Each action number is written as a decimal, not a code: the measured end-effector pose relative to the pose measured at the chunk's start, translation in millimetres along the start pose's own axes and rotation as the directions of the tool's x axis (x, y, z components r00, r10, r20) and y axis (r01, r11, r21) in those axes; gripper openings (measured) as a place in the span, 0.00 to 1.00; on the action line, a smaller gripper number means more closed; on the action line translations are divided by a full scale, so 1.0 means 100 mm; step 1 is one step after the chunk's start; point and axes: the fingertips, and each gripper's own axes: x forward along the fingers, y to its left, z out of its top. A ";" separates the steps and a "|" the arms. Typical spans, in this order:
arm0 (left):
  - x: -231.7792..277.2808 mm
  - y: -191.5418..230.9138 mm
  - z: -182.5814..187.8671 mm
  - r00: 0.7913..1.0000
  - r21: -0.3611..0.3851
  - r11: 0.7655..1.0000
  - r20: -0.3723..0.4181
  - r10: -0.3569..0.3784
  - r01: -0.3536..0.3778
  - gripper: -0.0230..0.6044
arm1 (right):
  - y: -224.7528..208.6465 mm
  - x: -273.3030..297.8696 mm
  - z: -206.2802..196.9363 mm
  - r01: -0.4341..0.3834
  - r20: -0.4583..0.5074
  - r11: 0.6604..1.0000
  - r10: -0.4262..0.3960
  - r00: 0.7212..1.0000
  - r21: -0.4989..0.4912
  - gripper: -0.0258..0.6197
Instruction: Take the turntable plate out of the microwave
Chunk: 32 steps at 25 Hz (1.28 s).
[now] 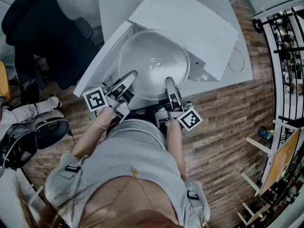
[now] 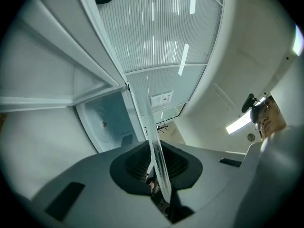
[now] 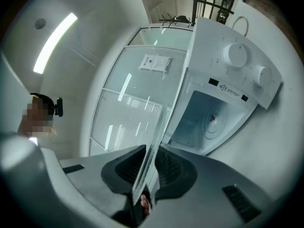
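Observation:
The round clear glass turntable plate [image 1: 153,63] is held between both grippers, outside and in front of the white microwave [image 1: 190,23], whose door [image 1: 102,58] hangs open on the left. My left gripper [image 1: 129,77] is shut on the plate's near-left rim and my right gripper [image 1: 169,84] on its near-right rim. In the left gripper view the plate's edge [image 2: 154,141] runs down between the jaws of the left gripper [image 2: 159,175], with the empty cavity [image 2: 107,122] behind. In the right gripper view the plate [image 3: 142,103] is clamped in the right gripper [image 3: 147,175] beside the cavity [image 3: 209,122].
The microwave stands on a white table [image 1: 237,61] and has two knobs [image 3: 236,54]. A black chair [image 1: 42,27] is at the left, with dark gear on the floor [image 1: 33,137]. At the right are a metal shelf rack [image 1: 289,42] and a wooden frame [image 1: 280,160].

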 end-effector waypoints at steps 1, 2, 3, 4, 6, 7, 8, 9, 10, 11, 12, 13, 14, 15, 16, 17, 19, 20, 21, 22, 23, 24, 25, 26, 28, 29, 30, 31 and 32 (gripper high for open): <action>0.03 0.00 0.02 1.000 -0.002 1.000 -0.001 0.001 -0.001 0.12 | -0.01 0.02 0.02 0.004 0.001 1.000 -0.004 1.000 0.002 0.14; 0.06 0.01 0.04 1.000 -0.004 1.000 -0.001 0.000 0.000 0.12 | -0.02 0.04 0.05 0.008 0.001 1.000 -0.008 1.000 0.002 0.14; 0.09 0.01 0.05 1.000 -0.007 1.000 -0.001 -0.002 0.002 0.12 | -0.03 0.06 0.07 0.012 0.001 1.000 -0.012 1.000 0.001 0.14; 0.12 0.02 0.06 1.000 -0.010 1.000 0.000 -0.004 0.004 0.12 | -0.05 0.07 0.10 0.015 0.002 1.000 -0.015 1.000 0.000 0.14; 0.18 0.03 0.08 1.000 -0.013 1.000 0.002 -0.007 0.007 0.12 | -0.06 0.11 0.15 0.018 0.004 1.000 -0.018 1.000 -0.002 0.14; 0.21 0.03 0.10 1.000 -0.013 1.000 0.003 -0.008 0.008 0.12 | -0.07 0.12 0.18 0.019 0.006 1.000 -0.019 1.000 -0.003 0.14; 0.25 0.03 0.11 1.000 -0.013 1.000 0.002 -0.009 0.009 0.12 | -0.08 0.14 0.21 0.022 0.009 1.000 -0.022 1.000 -0.003 0.14; 0.29 0.03 0.13 1.000 -0.012 1.000 0.001 -0.010 0.010 0.12 | -0.09 0.15 0.25 0.025 0.013 1.000 -0.025 1.000 -0.003 0.14; 0.33 0.03 0.14 1.000 -0.012 1.000 -0.001 -0.010 0.010 0.12 | -0.11 0.17 0.28 0.028 0.018 1.000 -0.028 0.999 -0.002 0.14; 0.37 0.04 0.16 1.000 -0.014 1.000 -0.004 -0.009 0.009 0.12 | -0.12 0.19 0.32 0.031 0.023 1.000 -0.031 0.999 -0.001 0.14; 0.42 0.05 0.17 1.000 -0.018 1.000 -0.007 -0.006 0.006 0.12 | -0.13 0.21 0.36 0.034 0.028 0.999 -0.034 0.999 -0.001 0.14; 0.46 0.07 0.19 1.000 -0.024 1.000 -0.009 -0.004 0.003 0.13 | -0.15 0.22 0.39 0.038 0.032 0.999 -0.038 0.999 0.000 0.14; 0.50 0.08 0.20 1.000 -0.032 0.999 -0.011 -0.001 0.001 0.13 | -0.17 0.24 0.43 0.042 0.036 0.999 -0.042 0.998 0.000 0.14; 0.54 0.10 0.21 1.000 -0.039 0.999 -0.012 0.000 -0.001 0.13 | -0.19 0.25 0.46 0.048 0.038 0.999 -0.048 0.998 0.001 0.14; 0.58 0.11 0.22 1.000 -0.045 0.999 -0.013 0.000 -0.001 0.13 | -0.21 0.26 0.49 0.054 0.041 0.999 -0.054 0.998 0.001 0.14; 0.61 0.12 0.23 1.000 -0.050 0.999 -0.016 0.000 -0.001 0.13 | -0.23 0.28 0.52 0.059 0.044 0.998 -0.059 0.997 0.001 0.14; 0.69 0.15 0.25 1.000 -0.055 0.998 -0.026 0.005 -0.006 0.13 | -0.26 0.31 0.58 0.066 0.052 0.998 -0.066 0.996 0.000 0.14; 0.72 0.17 0.26 1.000 -0.057 0.998 -0.030 0.006 -0.008 0.13 | -0.27 0.32 0.60 0.069 0.055 0.998 -0.069 0.996 0.000 0.14; 0.75 0.18 0.27 0.999 -0.059 0.998 -0.034 0.007 -0.009 0.13 | -0.30 0.33 0.62 0.074 0.059 0.997 -0.074 0.996 0.003 0.14; 0.79 0.19 0.28 0.999 -0.061 0.998 -0.037 0.008 -0.010 0.13 | -0.32 0.34 0.65 0.079 0.063 0.997 -0.079 0.995 0.007 0.14; 0.83 0.20 0.29 0.999 -0.062 0.998 -0.042 0.009 -0.012 0.13 | -0.34 0.35 0.67 0.085 0.067 0.996 -0.086 0.994 0.012 0.14; 0.86 0.21 0.30 0.999 -0.063 0.998 -0.047 0.012 -0.015 0.13 | -0.36 0.37 0.70 0.091 0.071 0.996 -0.092 0.993 0.017 0.14; 0.91 0.22 0.33 0.998 -0.061 0.998 -0.053 0.016 -0.019 0.13 | -0.38 0.39 0.73 0.098 0.074 0.995 -0.099 0.992 0.022 0.14; 0.96 0.24 0.36 0.998 -0.061 0.998 -0.059 0.022 -0.025 0.13 | -0.40 0.43 0.77 0.103 0.077 0.994 -0.105 0.991 0.025 0.14; 1.05 0.29 0.42 0.997 -0.076 0.996 -0.066 0.037 -0.042 0.13 | -0.45 0.51 0.84 0.118 0.077 0.993 -0.120 0.990 0.024 0.14; 1.09 0.31 0.43 0.997 -0.089 0.995 -0.067 0.043 -0.049 0.13 | -0.48 0.53 0.86 0.128 0.075 0.992 -0.129 0.989 0.022 0.14; 1.12 0.33 0.43 0.997 -0.103 0.993 -0.067 0.047 -0.054 0.13 | -0.51 0.54 0.88 0.138 0.073 0.990 -0.139 0.988 0.022 0.14; 1.13 0.34 0.42 0.997 -0.114 0.992 -0.068 0.048 -0.056 0.13 | -0.52 0.53 0.88 0.145 0.072 0.989 -0.146 0.987 0.021 0.14; 1.13 0.34 0.40 0.997 -0.121 0.991 -0.068 0.047 -0.055 0.13 | -0.53 0.51 0.88 0.150 0.072 0.989 -0.151 0.986 0.020 0.14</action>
